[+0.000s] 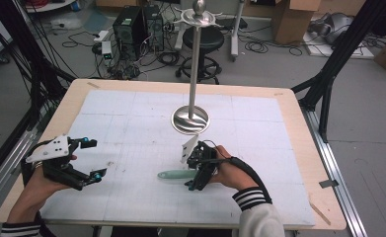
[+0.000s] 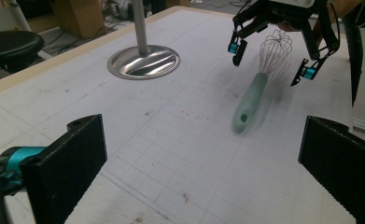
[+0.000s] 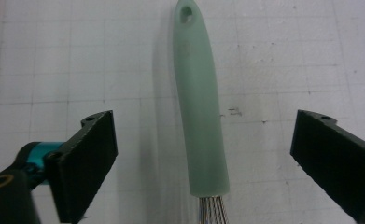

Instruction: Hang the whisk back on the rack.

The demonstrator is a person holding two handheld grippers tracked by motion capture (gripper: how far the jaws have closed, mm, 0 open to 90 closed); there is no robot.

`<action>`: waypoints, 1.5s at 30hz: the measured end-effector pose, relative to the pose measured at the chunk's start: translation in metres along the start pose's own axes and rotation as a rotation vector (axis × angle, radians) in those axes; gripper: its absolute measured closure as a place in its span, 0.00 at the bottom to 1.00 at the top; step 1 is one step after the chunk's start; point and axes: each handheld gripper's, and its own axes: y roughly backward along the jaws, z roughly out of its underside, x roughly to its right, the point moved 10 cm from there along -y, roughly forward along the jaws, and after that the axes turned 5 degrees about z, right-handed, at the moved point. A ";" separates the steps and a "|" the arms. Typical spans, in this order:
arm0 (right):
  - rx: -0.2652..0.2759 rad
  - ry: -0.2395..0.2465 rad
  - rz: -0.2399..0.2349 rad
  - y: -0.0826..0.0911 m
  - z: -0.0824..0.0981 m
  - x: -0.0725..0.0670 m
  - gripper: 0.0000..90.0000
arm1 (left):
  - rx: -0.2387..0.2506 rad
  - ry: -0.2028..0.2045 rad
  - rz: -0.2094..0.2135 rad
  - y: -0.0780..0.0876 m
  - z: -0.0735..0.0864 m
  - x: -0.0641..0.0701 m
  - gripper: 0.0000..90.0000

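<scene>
A whisk with a pale green handle and wire head lies flat on the white mat, handle pointing left. My right gripper hovers open over the whisk where handle meets wires. Its jaws stand wide on either side of the handle without touching it, as the right gripper view shows. My left gripper is open and holds nothing at the left of the mat, facing the whisk from a distance. Its black pads frame bare mat, and the right gripper shows beyond the whisk.
A tall metal stand with a round shiny base rises on the mat just behind the whisk. The gridded white mat covers a wooden table. A black stool, computer towers and cables lie on the floor beyond.
</scene>
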 end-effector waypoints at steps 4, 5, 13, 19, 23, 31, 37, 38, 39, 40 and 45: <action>-0.013 0.009 -0.006 -0.004 0.000 -0.001 0.19 | -0.001 0.001 0.002 0.000 0.000 0.000 0.02; -0.014 0.006 -0.012 -0.005 0.000 -0.002 0.20 | -0.002 -0.003 0.007 -0.001 0.000 0.001 0.02; -0.025 -0.024 -0.043 -0.012 0.000 -0.003 0.36 | -0.007 0.000 0.010 -0.002 0.001 0.001 0.02; -0.045 -0.024 -0.053 -0.012 0.004 -0.002 0.46 | -0.007 -0.003 0.015 -0.002 0.001 0.002 0.02; -0.063 -0.025 -0.055 -0.012 0.007 -0.001 0.50 | -0.010 -0.004 0.013 -0.002 0.001 0.002 0.02; -0.093 0.001 -0.050 -0.014 0.011 0.000 0.61 | -0.013 -0.002 0.013 -0.003 0.002 0.002 0.02; -0.112 0.017 -0.055 -0.016 0.013 -0.001 0.71 | -0.011 0.002 0.014 -0.003 0.003 0.001 0.02; -0.112 0.017 -0.054 -0.016 0.013 -0.001 0.75 | -0.012 0.005 0.013 -0.003 0.004 0.001 0.02; -0.116 0.029 -0.050 -0.016 0.013 0.000 0.75 | -0.013 0.007 0.012 -0.003 0.004 0.001 0.02; -0.114 0.035 -0.050 -0.016 0.013 -0.001 0.76 | -0.011 0.009 0.014 -0.004 0.005 0.001 0.02; -0.107 0.037 -0.056 -0.015 0.013 -0.001 0.77 | -0.012 0.011 0.014 -0.004 0.005 0.000 0.02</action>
